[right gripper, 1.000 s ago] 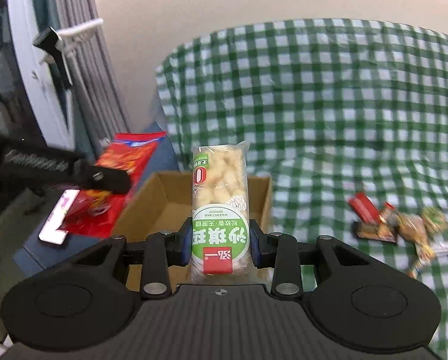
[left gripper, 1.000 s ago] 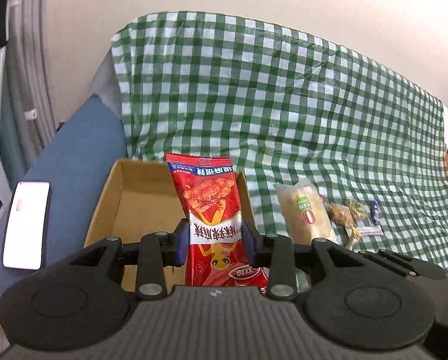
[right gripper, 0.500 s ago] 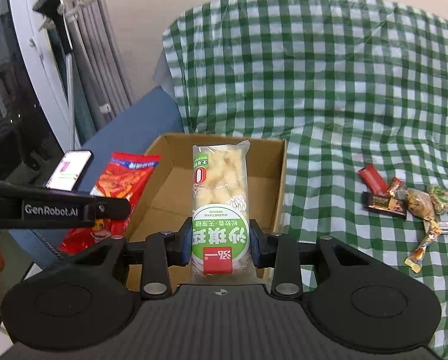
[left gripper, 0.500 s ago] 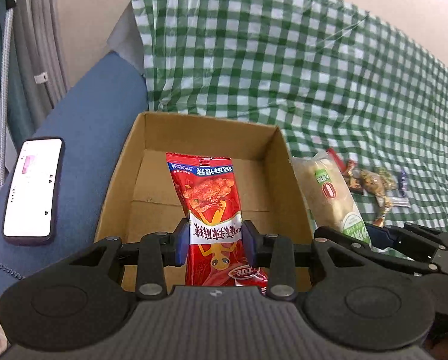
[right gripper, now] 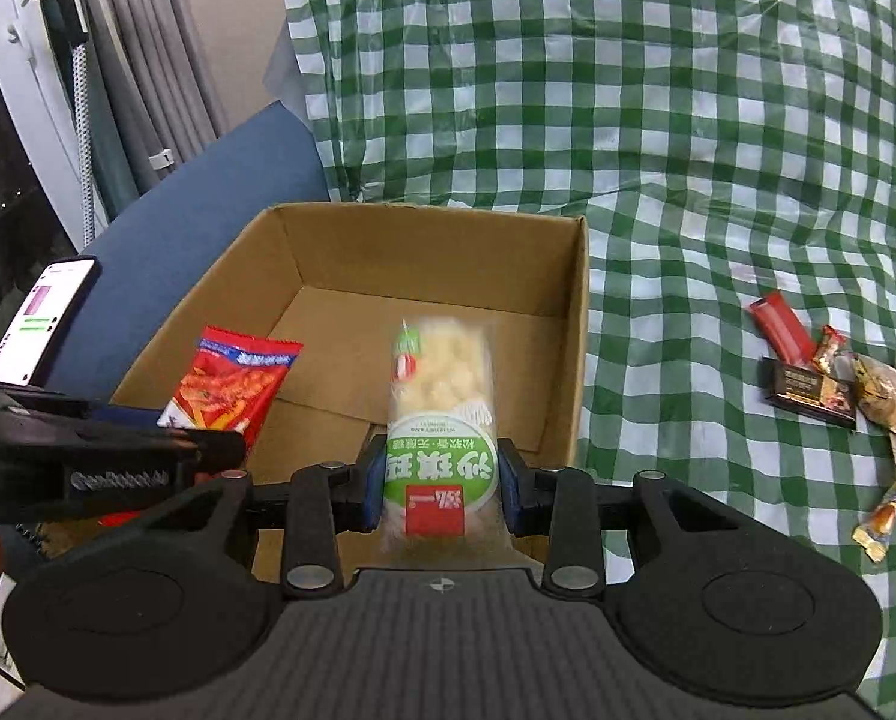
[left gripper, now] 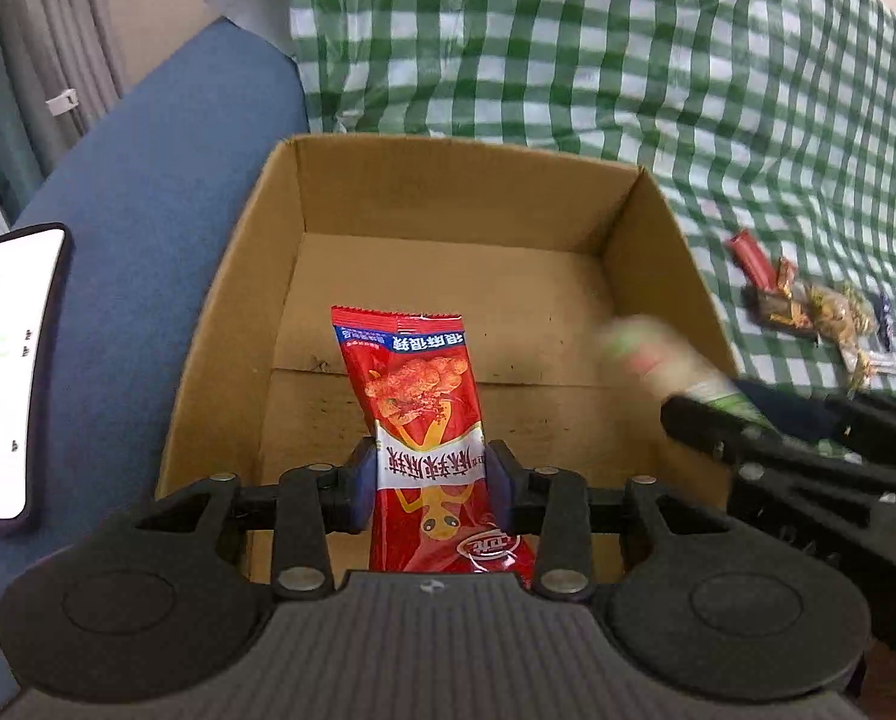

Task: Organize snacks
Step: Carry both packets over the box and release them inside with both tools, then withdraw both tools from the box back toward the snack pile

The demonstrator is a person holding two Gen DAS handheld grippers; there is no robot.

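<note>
Left wrist view: left gripper (left gripper: 431,483), jaws just opened wider, red snack bag (left gripper: 420,420) between, over cardboard box (left gripper: 466,216). Right gripper (right gripper: 440,487): jaws pinching green-label snack pack (right gripper: 441,414), over same box. Loose candies (right gripper: 838,384) on checkered cloth (right gripper: 658,120).

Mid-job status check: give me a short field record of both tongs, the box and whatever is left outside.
left tongs: jaws just been opening; red packet between the pads, over the box
right tongs: shut on green packet, over the box
box: open cardboard, nothing lying on its floor
outside: small sweets on the checked cloth, right of the box
phone: on the blue cushion, left of the box
</note>
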